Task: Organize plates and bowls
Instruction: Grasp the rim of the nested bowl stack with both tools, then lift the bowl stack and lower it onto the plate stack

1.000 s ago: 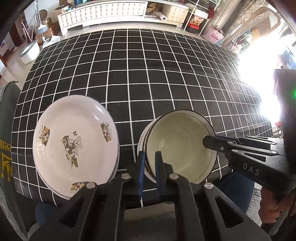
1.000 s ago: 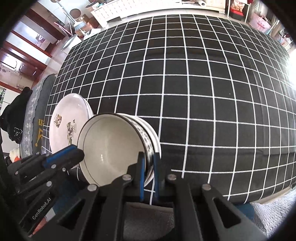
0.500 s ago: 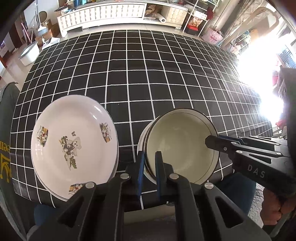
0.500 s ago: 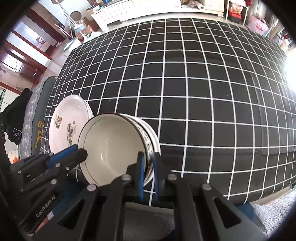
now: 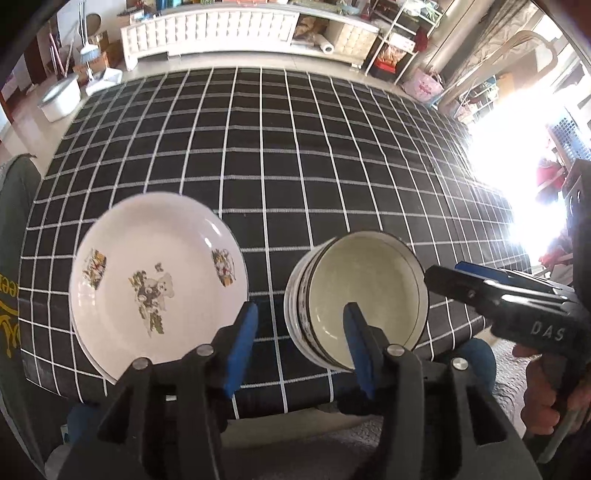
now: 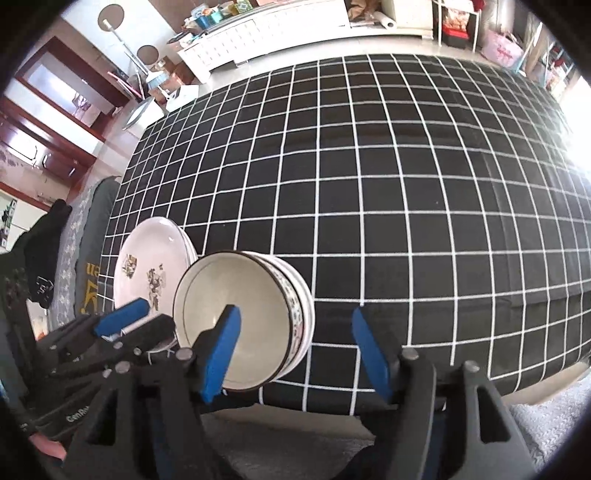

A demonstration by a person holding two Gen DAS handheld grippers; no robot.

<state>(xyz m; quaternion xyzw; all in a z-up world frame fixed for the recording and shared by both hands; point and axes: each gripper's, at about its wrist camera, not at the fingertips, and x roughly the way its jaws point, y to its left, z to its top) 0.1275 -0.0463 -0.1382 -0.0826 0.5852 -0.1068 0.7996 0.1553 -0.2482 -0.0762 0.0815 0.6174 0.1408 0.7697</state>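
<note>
A stack of bowls [image 5: 369,295] with dark rims stands near the front edge of the checked table [image 5: 295,147]. To its left lies a stack of white flowered plates [image 5: 155,280]. My left gripper [image 5: 299,328] straddles the bowls' left rim. Its jaws are opening and the pads stand clear of the rim. In the right wrist view, my right gripper [image 6: 295,332] straddles the right rim of the bowls [image 6: 236,321], jaws also opening, pads off it. The plates [image 6: 147,258] show behind. Each gripper shows in the other view: right gripper [image 5: 454,273], left gripper [image 6: 144,325].
The black cloth with white grid lines runs far back with no other dishes on it. A dark green cushion [image 5: 14,258] sits at the table's left end. A person's hand [image 5: 543,410] holds the right gripper's handle. White cabinets [image 5: 210,33] line the far wall.
Both grippers were shut on the bowl stack's rim, left on the left side and right on the right. Both have now let go and stand open. The bowls stay where they were.
</note>
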